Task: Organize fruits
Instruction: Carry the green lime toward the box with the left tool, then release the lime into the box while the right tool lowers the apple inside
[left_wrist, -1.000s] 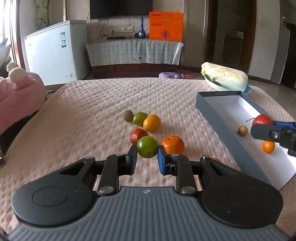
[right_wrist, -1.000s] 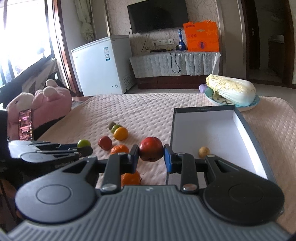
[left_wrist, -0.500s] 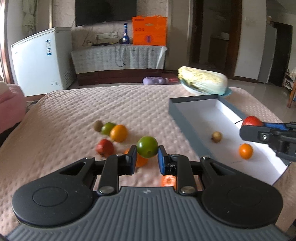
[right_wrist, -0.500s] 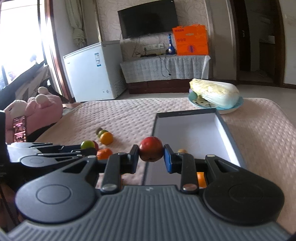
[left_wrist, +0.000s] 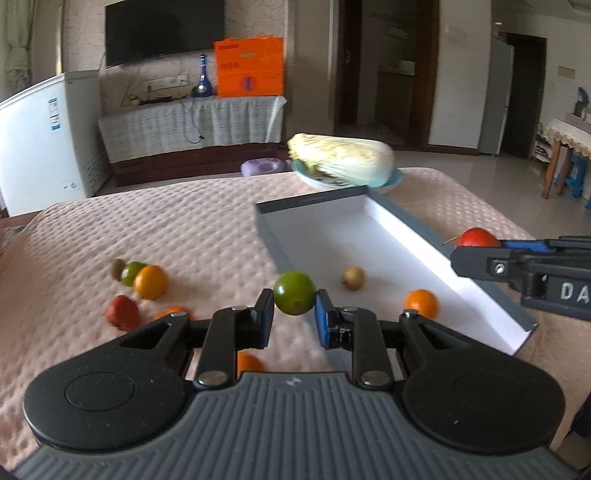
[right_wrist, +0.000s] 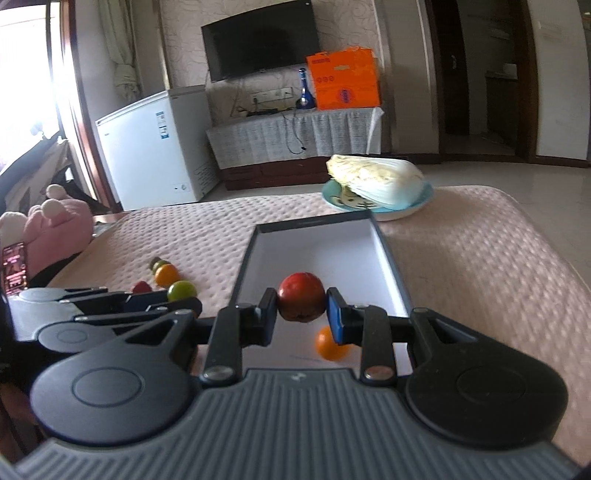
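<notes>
My left gripper (left_wrist: 294, 318) is shut on a green fruit (left_wrist: 294, 298) and holds it in the air near the left wall of the grey box (left_wrist: 269, 245). My right gripper (right_wrist: 302, 316) is shut on a red fruit (right_wrist: 301, 301) above the near end of the box (right_wrist: 391, 266). In the left wrist view the right gripper and its red fruit (left_wrist: 476, 237) show at the right. The box's white floor holds a small brown fruit (left_wrist: 353, 278) and an orange (left_wrist: 421, 303). Several fruits lie on the pink cloth: an orange (left_wrist: 150, 282), a red one (left_wrist: 122, 316), a green one (left_wrist: 131, 272).
A cabbage (left_wrist: 341, 158) on a blue plate (right_wrist: 402, 210) stands just behind the box. A pink plush toy (right_wrist: 55, 230) and a phone (right_wrist: 14, 266) are at the table's left edge. A white freezer (right_wrist: 155, 147) stands behind.
Both grippers have moved to the right with their fruits: the green fruit from over the loose pile toward the box's left wall, the red fruit from beside the box to over it.
</notes>
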